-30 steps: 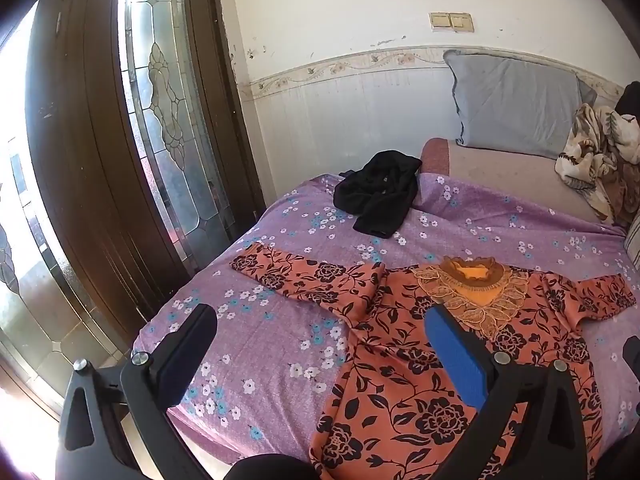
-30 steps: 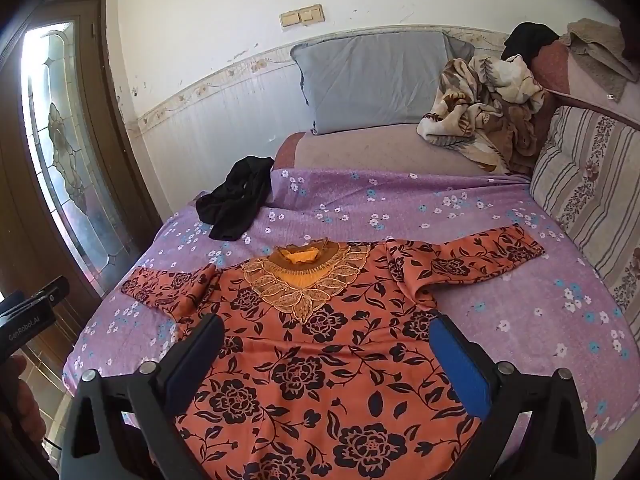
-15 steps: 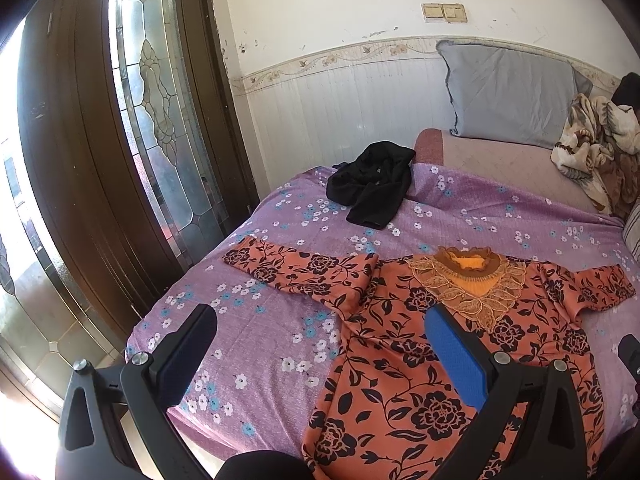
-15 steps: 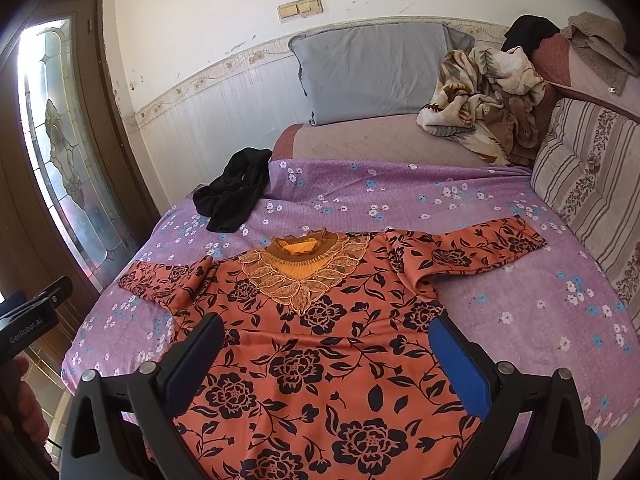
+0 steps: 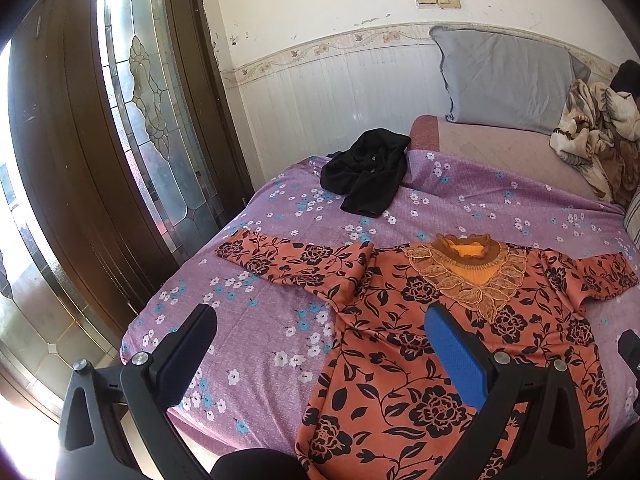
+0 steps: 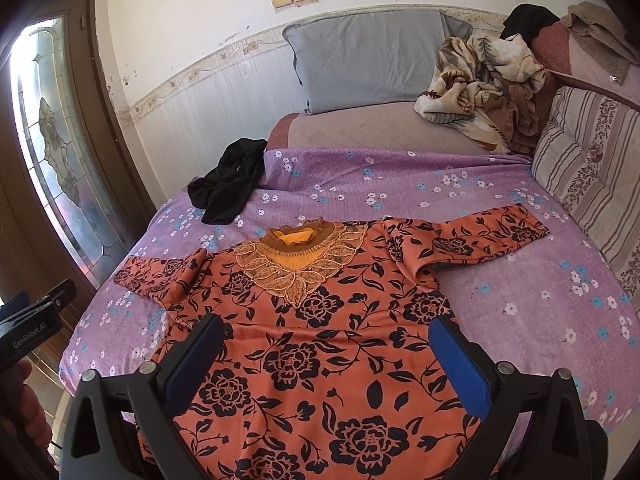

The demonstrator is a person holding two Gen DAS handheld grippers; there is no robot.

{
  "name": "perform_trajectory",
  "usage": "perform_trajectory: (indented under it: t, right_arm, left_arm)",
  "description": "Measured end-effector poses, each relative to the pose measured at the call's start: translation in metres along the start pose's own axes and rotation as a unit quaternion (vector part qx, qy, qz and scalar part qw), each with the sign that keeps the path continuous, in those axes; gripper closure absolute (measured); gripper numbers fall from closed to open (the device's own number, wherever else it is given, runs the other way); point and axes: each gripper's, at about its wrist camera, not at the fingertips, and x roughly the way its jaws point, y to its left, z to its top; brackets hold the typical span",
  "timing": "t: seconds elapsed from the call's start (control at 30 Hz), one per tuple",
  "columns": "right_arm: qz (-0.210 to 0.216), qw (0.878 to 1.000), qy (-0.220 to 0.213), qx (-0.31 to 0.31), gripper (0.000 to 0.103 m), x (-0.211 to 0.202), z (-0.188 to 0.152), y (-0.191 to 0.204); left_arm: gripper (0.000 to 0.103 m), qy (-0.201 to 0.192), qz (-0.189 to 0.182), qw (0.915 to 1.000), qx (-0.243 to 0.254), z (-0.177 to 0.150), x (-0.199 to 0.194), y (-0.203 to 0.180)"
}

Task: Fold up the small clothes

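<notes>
An orange top with a black flower print (image 5: 420,344) (image 6: 320,344) lies flat and face up on the purple flowered bedspread (image 5: 280,320) (image 6: 540,304), both sleeves spread out sideways, its lace collar (image 6: 300,256) toward the wall. My left gripper (image 5: 320,344) is open and empty, above the top's left side near the bed's front edge. My right gripper (image 6: 326,354) is open and empty, above the top's lower body. The left gripper's body shows at the left edge of the right wrist view (image 6: 32,328).
A crumpled black garment (image 5: 366,178) (image 6: 228,180) lies at the bedspread's far left corner. A grey pillow (image 6: 372,60), a heaped beige blanket (image 6: 484,92) and a striped cushion (image 6: 592,176) sit at the back and right. A wooden door with leaded glass (image 5: 120,140) stands left of the bed.
Both grippers have drawn back and up a little from the bed, so the top sits slightly farther away. Both stay open; the clothes have not moved.
</notes>
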Motion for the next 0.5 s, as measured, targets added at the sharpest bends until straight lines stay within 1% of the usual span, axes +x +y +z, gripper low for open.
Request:
perform_trajectory:
  t: [0.27, 0.5]
  right_arm:
    - [0.003, 1.0, 0.01, 0.011, 0.0, 0.0048, -0.0021, -0.0017]
    - [0.01, 1.0, 0.007, 0.021, 0.0, 0.0077, -0.002, -0.0035]
  left_arm:
    - [0.0, 0.005, -0.001, 1.0, 0.006, -0.0004, 0.0042, -0.0064]
    - [0.0, 0.009, 0.0, 0.9999, 0.012, -0.001, 0.007, -0.0106]
